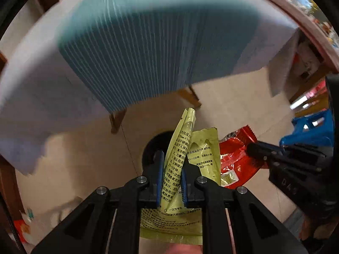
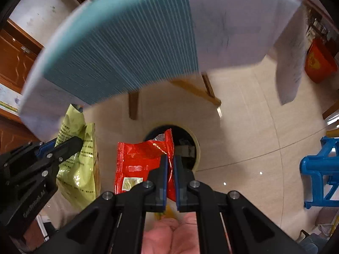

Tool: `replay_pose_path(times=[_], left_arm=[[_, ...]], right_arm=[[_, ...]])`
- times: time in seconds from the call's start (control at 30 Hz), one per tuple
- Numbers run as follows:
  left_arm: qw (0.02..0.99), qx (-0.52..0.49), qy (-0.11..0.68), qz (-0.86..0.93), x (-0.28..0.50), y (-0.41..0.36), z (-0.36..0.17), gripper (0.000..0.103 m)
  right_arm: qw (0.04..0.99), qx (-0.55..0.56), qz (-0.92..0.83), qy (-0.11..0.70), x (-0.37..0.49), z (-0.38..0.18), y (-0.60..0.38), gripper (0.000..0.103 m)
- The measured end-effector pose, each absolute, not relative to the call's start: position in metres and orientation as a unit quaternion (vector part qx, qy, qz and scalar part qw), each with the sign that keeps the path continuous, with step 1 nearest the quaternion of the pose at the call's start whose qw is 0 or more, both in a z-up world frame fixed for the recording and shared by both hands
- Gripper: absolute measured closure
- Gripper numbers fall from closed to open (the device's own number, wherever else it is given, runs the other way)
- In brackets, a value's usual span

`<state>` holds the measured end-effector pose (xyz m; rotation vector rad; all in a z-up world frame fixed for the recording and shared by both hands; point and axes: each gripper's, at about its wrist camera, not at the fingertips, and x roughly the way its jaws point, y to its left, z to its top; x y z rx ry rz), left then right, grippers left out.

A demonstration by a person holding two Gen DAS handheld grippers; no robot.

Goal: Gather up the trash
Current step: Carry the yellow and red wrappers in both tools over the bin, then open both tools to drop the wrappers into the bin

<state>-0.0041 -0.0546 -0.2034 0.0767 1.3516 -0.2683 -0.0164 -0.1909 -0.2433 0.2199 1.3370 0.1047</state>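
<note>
Left tongs [image 1: 172,176] pinched a yellow-green packet [image 1: 180,148] above a dark bin [image 1: 151,148] on the tiled floor [image 1: 89,158]. Right tongs [image 2: 170,172] were closed on a red wrapper [image 2: 139,160] over that bin [image 2: 188,146], beside a desk [image 2: 233,31] with a blue mat [image 2: 127,50].

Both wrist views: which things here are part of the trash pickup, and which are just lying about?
Job:
yellow-green packet, clamped in left gripper
red wrapper, clamped in right gripper
round bin on the floor below both

Lying about:
table with blue striped mat
blue plastic stool
red bucket
</note>
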Motion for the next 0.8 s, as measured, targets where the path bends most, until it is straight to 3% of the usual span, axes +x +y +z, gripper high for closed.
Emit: replay_pose_path(times=[0.23,0.3,0.37,0.5,0.6,0.7,0.8], left_arm=[[0.779,0.015,0.620,-0.090,0.000,-0.056,-0.315,0.088],[0.781,0.016,0.619,-0.085,0.002,-0.054,-0.339,0.084],[0.782,0.015,0.618,-0.077,0.004,-0.050,-0.360,0.068],[0.779,0.019,0.624,-0.066,0.006,-0.046,-0.391,0.066],[0.770,0.025,0.635,-0.059,0.008,-0.042,-0.404,0.066],[0.762,0.029,0.644,-0.053,0.005,-0.038,-0.406,0.065],[0.761,0.030,0.647,-0.049,0.005,-0.034,-0.405,0.064]], right_arm=[[0.763,0.068,0.050,0.640,-0.001,-0.367,-0.178,0.098],[0.759,0.067,0.052,0.646,0.004,-0.401,-0.173,0.097],[0.752,0.071,0.054,0.653,0.007,-0.428,-0.169,0.096],[0.738,0.078,0.063,0.667,0.015,-0.462,-0.161,0.093],[0.721,0.086,0.068,0.685,0.019,-0.483,-0.156,0.086],[0.710,0.089,0.066,0.696,0.022,-0.491,-0.155,0.072],[0.709,0.097,0.066,0.695,0.025,-0.489,-0.155,0.071]])
